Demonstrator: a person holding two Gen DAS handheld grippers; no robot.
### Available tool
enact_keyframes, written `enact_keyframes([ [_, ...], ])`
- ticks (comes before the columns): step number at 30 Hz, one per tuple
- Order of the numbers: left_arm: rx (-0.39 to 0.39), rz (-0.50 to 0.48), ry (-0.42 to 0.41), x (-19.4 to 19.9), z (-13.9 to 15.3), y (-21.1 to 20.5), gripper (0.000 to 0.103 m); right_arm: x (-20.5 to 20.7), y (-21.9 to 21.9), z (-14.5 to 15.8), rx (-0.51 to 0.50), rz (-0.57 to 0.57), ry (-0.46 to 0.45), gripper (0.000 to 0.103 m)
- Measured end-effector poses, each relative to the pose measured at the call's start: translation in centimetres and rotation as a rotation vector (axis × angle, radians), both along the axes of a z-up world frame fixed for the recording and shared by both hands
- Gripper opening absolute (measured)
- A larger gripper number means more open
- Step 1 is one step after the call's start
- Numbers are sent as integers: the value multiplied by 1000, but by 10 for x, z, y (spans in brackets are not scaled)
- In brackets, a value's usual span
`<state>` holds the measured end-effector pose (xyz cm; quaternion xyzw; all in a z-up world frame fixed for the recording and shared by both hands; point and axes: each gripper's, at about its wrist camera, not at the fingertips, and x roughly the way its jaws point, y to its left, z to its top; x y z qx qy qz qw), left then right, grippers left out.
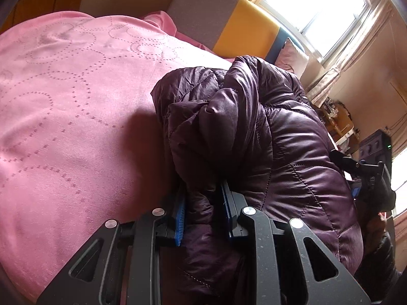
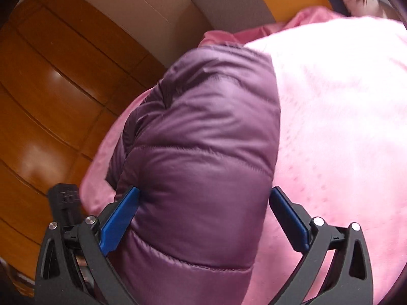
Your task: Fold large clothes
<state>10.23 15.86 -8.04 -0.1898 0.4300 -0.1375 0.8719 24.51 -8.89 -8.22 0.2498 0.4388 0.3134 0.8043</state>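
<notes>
A dark purple quilted puffer jacket (image 1: 267, 137) lies bunched on a pink bed sheet (image 1: 71, 106). My left gripper (image 1: 203, 203) is shut on a fold of the jacket, its blue pads pressed into the fabric. In the right wrist view the jacket (image 2: 203, 152) fills the middle, lying on the sheet (image 2: 343, 127). My right gripper (image 2: 203, 203) is open wide, its blue fingers (image 2: 119, 221) on either side of the jacket. The right gripper also shows at the far right of the left wrist view (image 1: 366, 178).
A grey and yellow headboard (image 1: 229, 23) stands behind the bed. A bright window (image 1: 318, 7) with curtains is at the upper right. A wooden floor (image 2: 51, 101) lies left of the bed edge. Cluttered furniture (image 1: 338, 119) stands beyond the jacket.
</notes>
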Motion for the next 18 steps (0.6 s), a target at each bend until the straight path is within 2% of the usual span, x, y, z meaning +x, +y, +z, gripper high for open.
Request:
enact_keyframes([
  [3, -67, -6, -5, -3, -5, 8, 23, 5, -1, -13, 103, 60, 36, 91],
  [5, -115, -8, -20, -7, -8, 11, 23, 2, -3, -11, 115, 79, 12, 74],
  [8, -191, -11, -42, -12, -8, 12, 23, -8, -8, 6, 120, 107, -48, 57],
  [10, -216, -32, -59, -14, -2, 5, 23, -17, -16, 18, 119, 111, -87, 54],
  [14, -200, -108, -76, -3, 14, -31, 23, -32, -49, 37, 108, 55, -152, 52],
  [18, -170, -232, -87, 30, 30, -98, 23, -46, -109, 46, 96, -62, -201, 52],
])
